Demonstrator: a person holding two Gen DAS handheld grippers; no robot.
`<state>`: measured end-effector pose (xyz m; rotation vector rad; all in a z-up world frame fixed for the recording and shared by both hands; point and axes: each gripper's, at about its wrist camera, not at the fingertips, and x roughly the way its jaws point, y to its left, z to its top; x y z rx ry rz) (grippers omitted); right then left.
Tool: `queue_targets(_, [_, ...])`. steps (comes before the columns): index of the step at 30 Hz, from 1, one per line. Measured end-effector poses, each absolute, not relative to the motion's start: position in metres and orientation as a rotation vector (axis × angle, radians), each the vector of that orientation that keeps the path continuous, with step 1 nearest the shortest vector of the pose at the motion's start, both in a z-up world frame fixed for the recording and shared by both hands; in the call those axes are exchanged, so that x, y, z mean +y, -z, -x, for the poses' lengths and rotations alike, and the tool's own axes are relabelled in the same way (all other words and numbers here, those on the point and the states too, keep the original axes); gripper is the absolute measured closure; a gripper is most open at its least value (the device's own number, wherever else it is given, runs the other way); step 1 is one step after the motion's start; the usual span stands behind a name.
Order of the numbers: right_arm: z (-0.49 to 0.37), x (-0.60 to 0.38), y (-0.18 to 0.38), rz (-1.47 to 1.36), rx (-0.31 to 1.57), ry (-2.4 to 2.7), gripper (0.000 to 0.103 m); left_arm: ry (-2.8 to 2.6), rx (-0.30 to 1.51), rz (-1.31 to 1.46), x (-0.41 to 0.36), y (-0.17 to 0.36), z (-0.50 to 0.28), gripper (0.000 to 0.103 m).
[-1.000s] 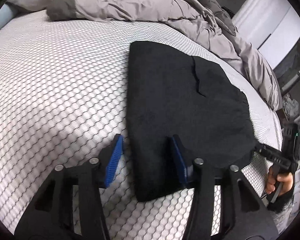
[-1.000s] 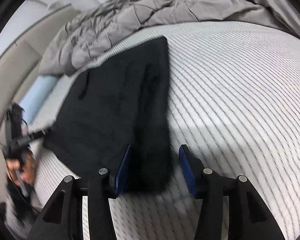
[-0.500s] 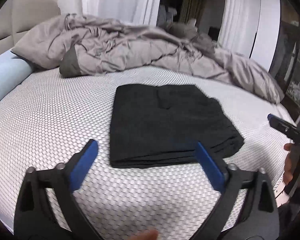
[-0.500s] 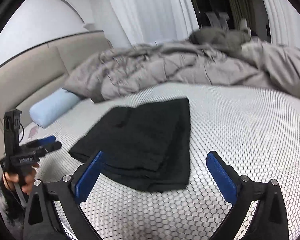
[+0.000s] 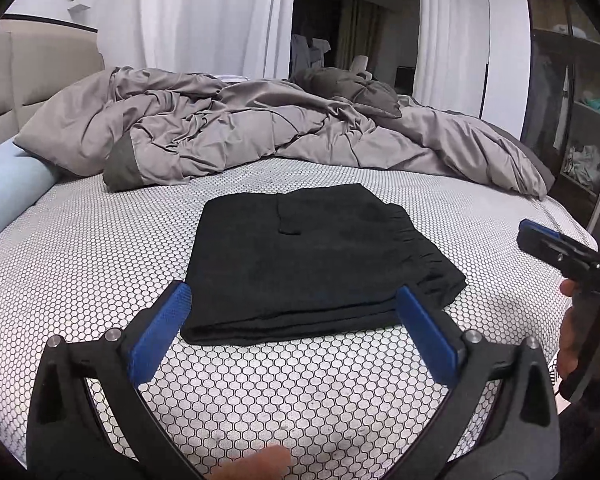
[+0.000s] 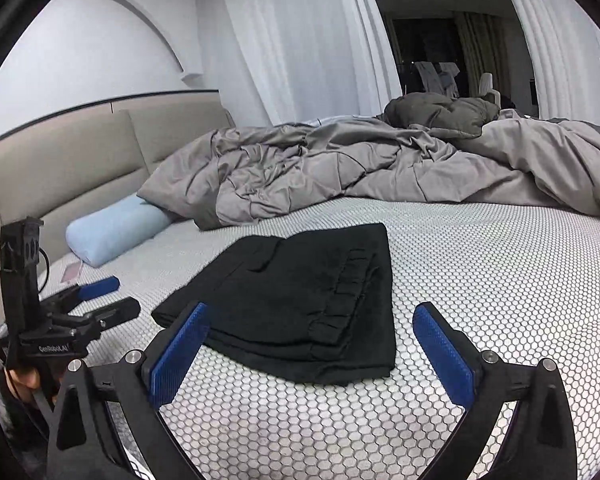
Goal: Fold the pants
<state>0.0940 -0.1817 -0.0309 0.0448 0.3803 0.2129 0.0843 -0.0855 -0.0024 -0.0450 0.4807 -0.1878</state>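
Note:
The black pants (image 5: 312, 260) lie folded into a flat rectangle on the honeycomb-patterned mattress (image 5: 100, 264). They also show in the right wrist view (image 6: 300, 304), with the elastic waistband toward its right side. My left gripper (image 5: 294, 312) is open and empty, held back near the pants' front edge. My right gripper (image 6: 312, 328) is open and empty, just short of the pants. Each gripper also shows in the other's view: the right one at the right edge (image 5: 548, 246), the left one at the left edge (image 6: 104, 296).
A crumpled grey duvet (image 5: 260, 132) lies across the back of the bed. A light blue bolster pillow (image 6: 112, 232) lies by the beige headboard (image 6: 60, 176). White curtains hang behind. Shelves stand at the far right (image 5: 580, 120).
Both grippers opened wide, let go of the pants' near edge and pulled back and up. The pants stayed folded on the mattress.

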Motion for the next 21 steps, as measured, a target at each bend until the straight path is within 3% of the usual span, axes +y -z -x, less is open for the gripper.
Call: queue_targets(21, [-0.096, -0.175, 0.030, -0.039, 0.340, -0.209, 0.000, 0.174, 0.448, 0.040, -0.077, -0.001, -0.082, 0.001])
